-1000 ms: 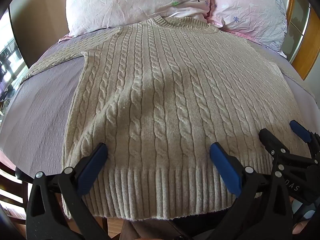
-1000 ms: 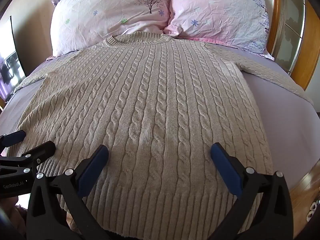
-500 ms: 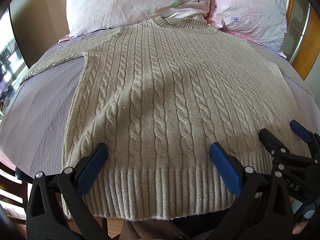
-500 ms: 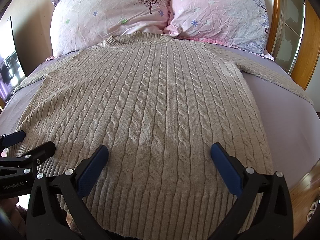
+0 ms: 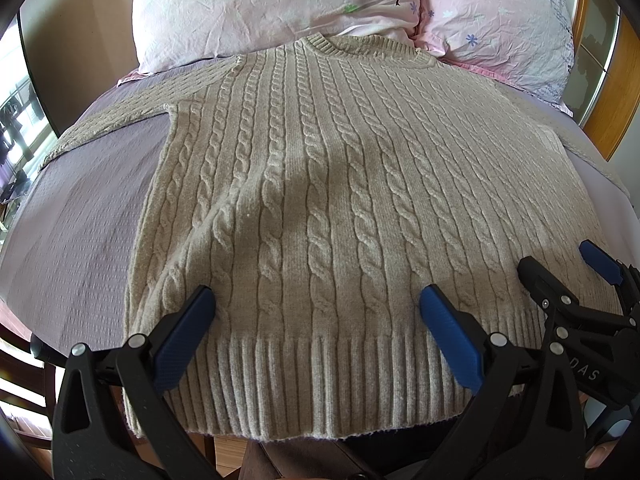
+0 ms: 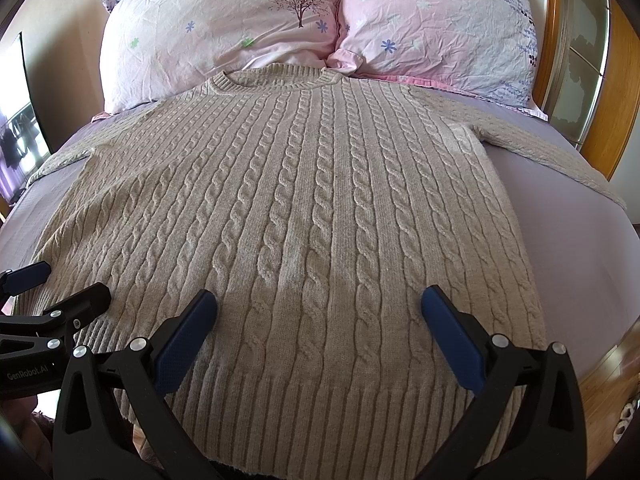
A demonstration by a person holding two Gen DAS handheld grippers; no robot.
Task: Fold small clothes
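Left wrist view: sweater (image 5: 328, 200) lies flat — collar toward pillows (image 5: 280, 8), hem nearest — both grippers' jaws wide, empty.

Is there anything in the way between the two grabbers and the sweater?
Nothing visible is. The sweater lies flat on the bed, and the left gripper and right gripper both hang open over its ribbed hem. The pillows sit beyond its collar.

Sunlit bed (image 6: 568, 216) in lilac sheet, 2 pink pillows (image 6: 224, 28), wooden headboard (image 6: 624, 80).
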